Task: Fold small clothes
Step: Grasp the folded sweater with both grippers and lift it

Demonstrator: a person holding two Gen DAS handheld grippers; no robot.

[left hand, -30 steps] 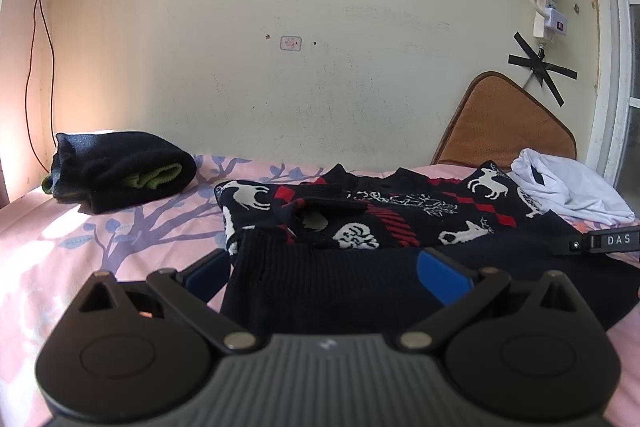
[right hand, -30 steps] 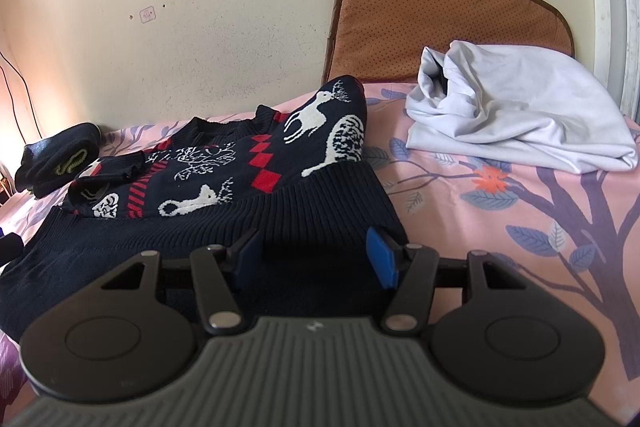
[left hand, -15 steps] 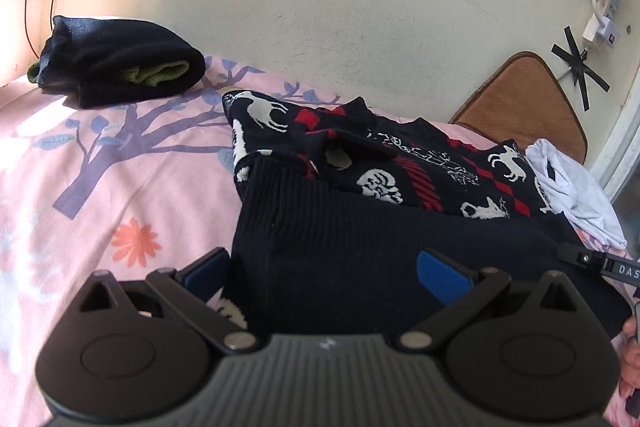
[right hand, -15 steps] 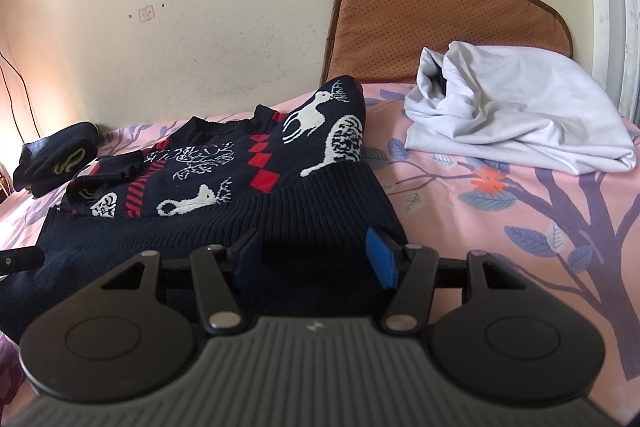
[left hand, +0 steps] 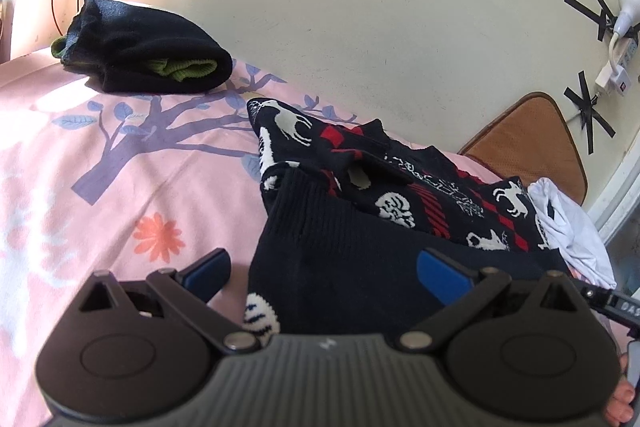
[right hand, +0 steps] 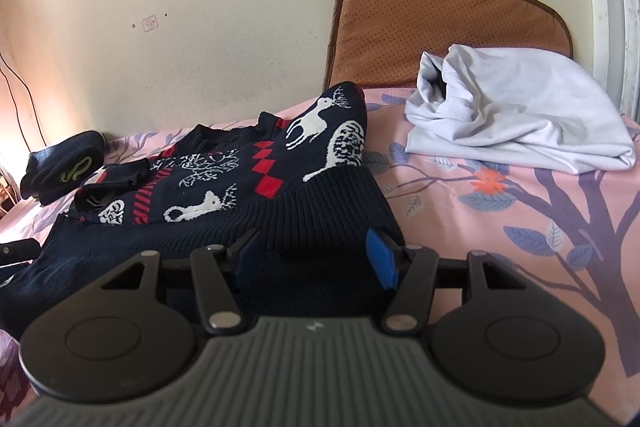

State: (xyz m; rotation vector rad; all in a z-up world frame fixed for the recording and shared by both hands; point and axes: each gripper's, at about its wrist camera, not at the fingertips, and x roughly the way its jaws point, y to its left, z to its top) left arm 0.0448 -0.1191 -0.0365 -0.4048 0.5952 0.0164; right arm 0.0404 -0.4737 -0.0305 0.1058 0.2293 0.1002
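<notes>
One garment, a dark reindeer sweater (right hand: 224, 195), is seen spread on the pink bedsheet (left hand: 100, 187), its sleeves laid inward; the body fold appears not yet made. Its ribbed hem (right hand: 320, 203) lies just ahead of the right gripper (right hand: 316, 259) and under the left gripper (left hand: 324, 267). Both pairs of jaws are held spread, with nothing pinched. Nearby, a black bundle (left hand: 144, 51) and a white garment (right hand: 520, 111) are seen.

Navy sweater (right hand: 224, 195) with white reindeer and red diamonds; pink tree-print sheet (left hand: 80, 187).
</notes>
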